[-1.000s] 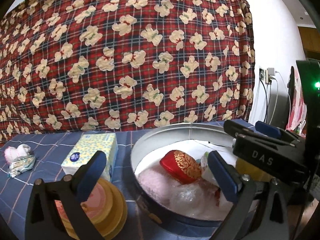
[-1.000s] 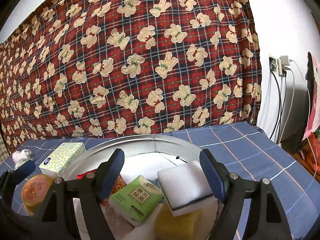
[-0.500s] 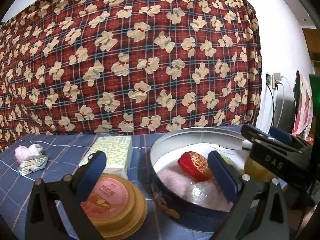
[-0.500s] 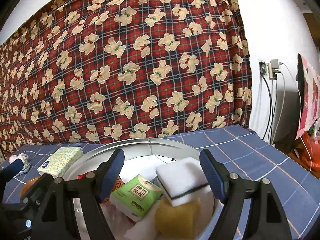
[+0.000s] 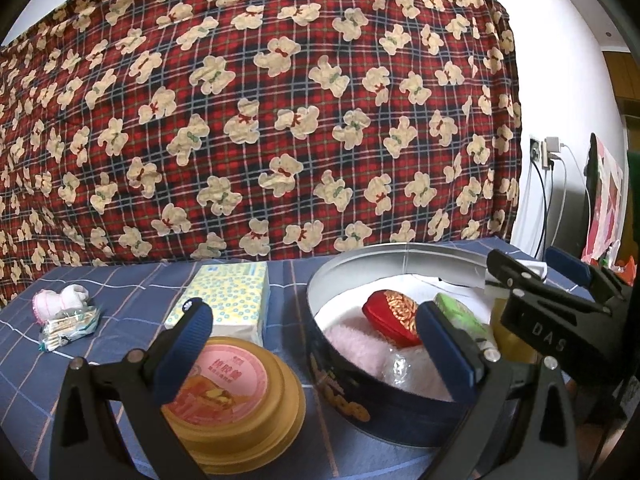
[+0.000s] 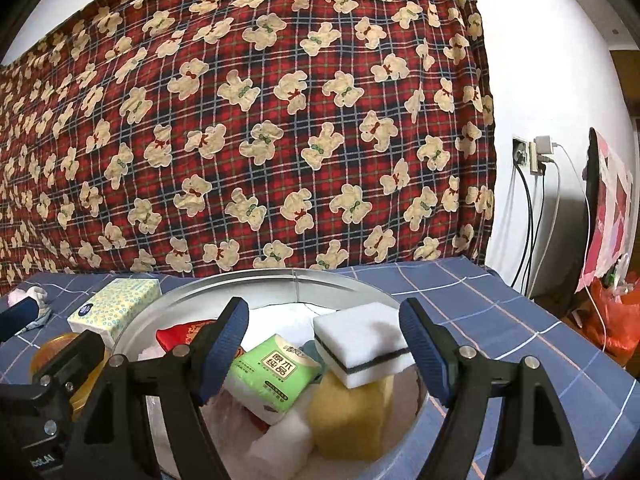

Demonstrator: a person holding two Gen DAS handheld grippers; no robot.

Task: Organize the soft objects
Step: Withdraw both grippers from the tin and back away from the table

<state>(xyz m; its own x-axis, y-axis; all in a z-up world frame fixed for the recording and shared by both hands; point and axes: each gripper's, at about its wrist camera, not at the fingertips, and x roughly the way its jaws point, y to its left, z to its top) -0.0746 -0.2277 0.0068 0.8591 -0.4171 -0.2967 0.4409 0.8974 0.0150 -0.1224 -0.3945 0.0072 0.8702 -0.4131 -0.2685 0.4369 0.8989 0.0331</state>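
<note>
The tissue pack (image 5: 230, 296) lay just ahead of the left gripper (image 5: 308, 348), left of the tin (image 5: 384, 412), long axis running away. Both grippers stood open and empty; the right gripper (image 6: 324, 344) hovered over the tin, farther off.

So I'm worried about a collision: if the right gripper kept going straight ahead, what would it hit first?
Probably the white sponge atop the pile in the round tin; the right gripper, jaws open, frames it. Depth is uncertain.
</note>
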